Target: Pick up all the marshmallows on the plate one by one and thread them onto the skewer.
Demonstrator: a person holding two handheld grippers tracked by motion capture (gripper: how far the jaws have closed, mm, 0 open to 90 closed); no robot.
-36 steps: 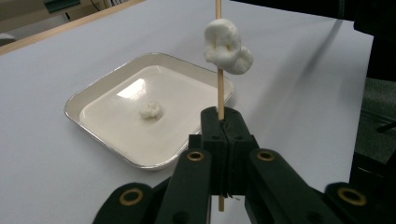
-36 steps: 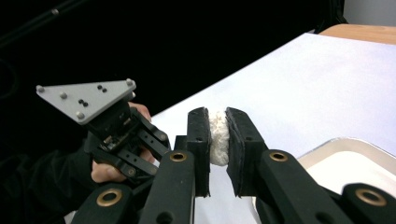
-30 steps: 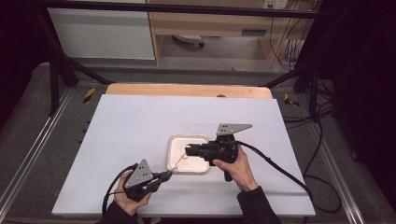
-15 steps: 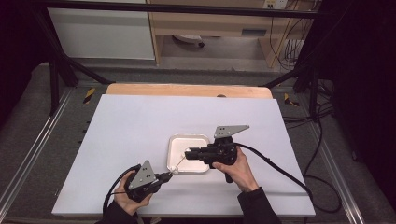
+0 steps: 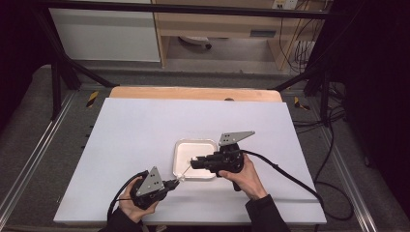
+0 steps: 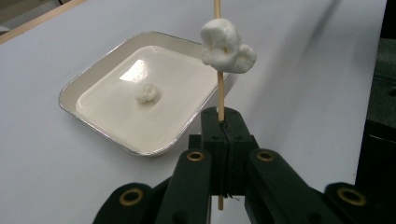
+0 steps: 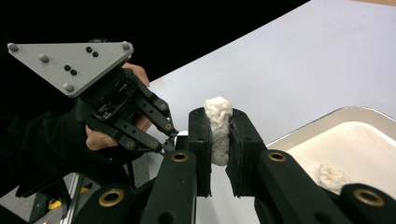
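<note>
My left gripper (image 6: 222, 126) is shut on a thin wooden skewer (image 6: 219, 91) that points up and away from it. A white marshmallow (image 6: 228, 46) is speared on the skewer above the jaws. My right gripper (image 7: 219, 135) is shut on a second marshmallow (image 7: 218, 126), squeezed flat between its pads. In the high view the left gripper (image 5: 174, 182) sits at the front of the table, its skewer (image 5: 183, 174) slanting toward the right gripper (image 5: 194, 163) over the tray (image 5: 196, 140). One loose marshmallow (image 6: 147, 93) lies in the shallow white tray (image 6: 70, 92).
The tray (image 7: 327, 117) with its loose marshmallow (image 7: 331, 177) sits on a white table top (image 5: 145, 130). A wooden board edge (image 5: 193, 93) runs along the table's far side. Cables (image 5: 290, 176) trail from the right gripper over the table's right part.
</note>
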